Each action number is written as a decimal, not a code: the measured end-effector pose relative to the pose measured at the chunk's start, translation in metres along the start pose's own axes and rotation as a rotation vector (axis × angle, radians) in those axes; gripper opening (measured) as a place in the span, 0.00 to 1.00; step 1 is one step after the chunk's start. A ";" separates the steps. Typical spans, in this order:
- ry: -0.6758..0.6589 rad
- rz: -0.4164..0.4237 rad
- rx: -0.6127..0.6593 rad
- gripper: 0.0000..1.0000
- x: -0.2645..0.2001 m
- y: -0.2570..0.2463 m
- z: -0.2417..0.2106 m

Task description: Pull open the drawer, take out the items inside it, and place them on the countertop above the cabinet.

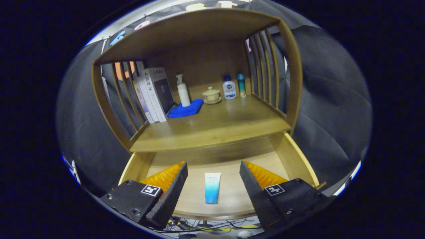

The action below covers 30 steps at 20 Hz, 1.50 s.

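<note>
fingers (212, 169) spread wide, empty, over the tube (212, 187) in the open drawer (292, 156).

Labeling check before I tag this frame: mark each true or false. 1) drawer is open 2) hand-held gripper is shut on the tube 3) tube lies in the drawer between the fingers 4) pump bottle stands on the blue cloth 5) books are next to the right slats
1) True: the drawer is pulled out.
2) False: the hand-held gripper is open, touching nothing.
3) True: the tube lies flat there.
4) True: the pump bottle stands on the blue cloth.
5) False: the books lean by the left slats.
</note>
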State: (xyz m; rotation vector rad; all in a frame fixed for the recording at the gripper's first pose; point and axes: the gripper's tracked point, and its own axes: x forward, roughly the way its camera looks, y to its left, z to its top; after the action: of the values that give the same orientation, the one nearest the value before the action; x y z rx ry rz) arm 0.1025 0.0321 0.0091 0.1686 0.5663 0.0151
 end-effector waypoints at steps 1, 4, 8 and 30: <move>0.037 0.002 -0.007 0.99 0.009 0.005 -0.003; 0.154 -0.010 -0.030 0.99 0.034 0.015 -0.019; 0.328 -0.030 -0.049 0.99 0.061 0.023 -0.051; 0.666 -0.179 -0.007 0.54 0.112 -0.005 -0.117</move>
State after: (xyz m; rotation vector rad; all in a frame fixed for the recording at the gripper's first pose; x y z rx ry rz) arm 0.1344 0.0518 -0.1481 0.1029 1.2441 -0.1041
